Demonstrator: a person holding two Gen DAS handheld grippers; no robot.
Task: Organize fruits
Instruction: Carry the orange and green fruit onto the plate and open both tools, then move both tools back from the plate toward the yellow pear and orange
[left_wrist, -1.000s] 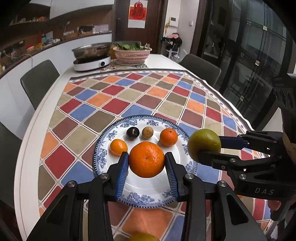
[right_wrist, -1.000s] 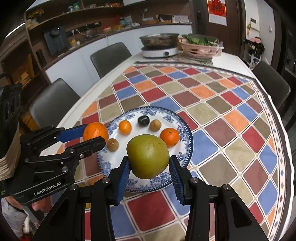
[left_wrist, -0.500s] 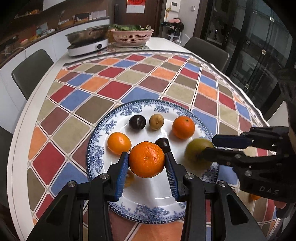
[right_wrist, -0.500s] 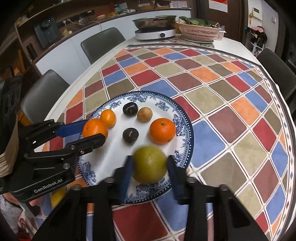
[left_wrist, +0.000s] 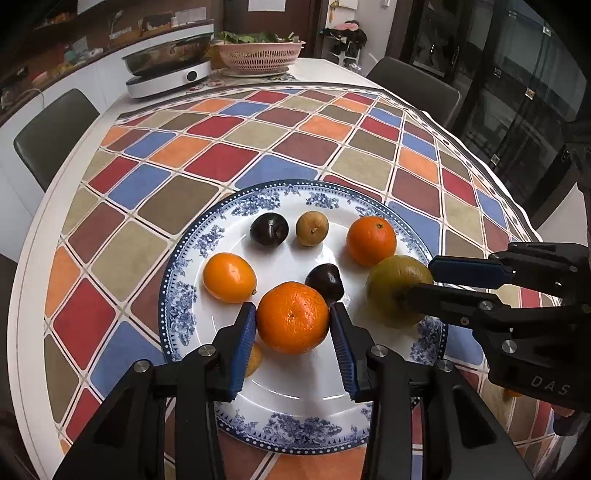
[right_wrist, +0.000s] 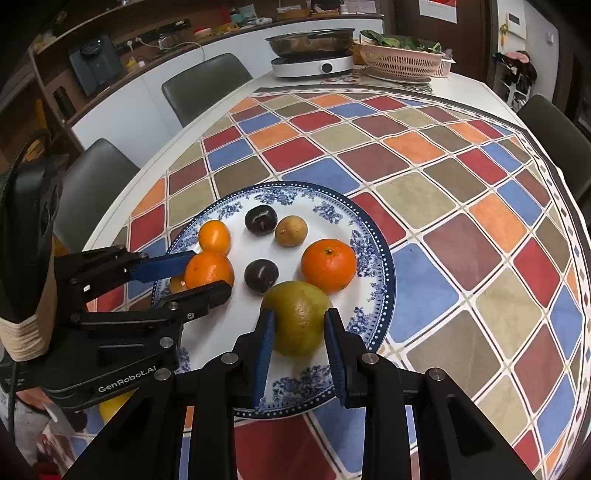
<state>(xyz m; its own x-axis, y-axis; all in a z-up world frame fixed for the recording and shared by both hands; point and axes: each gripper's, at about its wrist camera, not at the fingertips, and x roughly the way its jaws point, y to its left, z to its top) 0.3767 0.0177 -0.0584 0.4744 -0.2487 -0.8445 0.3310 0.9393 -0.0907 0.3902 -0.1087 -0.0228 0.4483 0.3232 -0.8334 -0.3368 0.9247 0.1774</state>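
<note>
A blue-and-white plate lies on the checked tablecloth. My left gripper is shut on a large orange low over the plate's near side. My right gripper is shut on a green citrus fruit at the plate's right rim. On the plate lie two dark plums, a brown kiwi-like fruit, an orange and a small orange. A small yellow-brown fruit is half hidden under my left fingers.
An induction cooker with a pan and a pink basket of greens stand at the table's far end. Grey chairs surround the table. A yellow fruit shows under the left gripper's body.
Both grippers have come down and forward over the plate with their fruits. The green citrus went from above the rim to low on the plate beside the orange.
</note>
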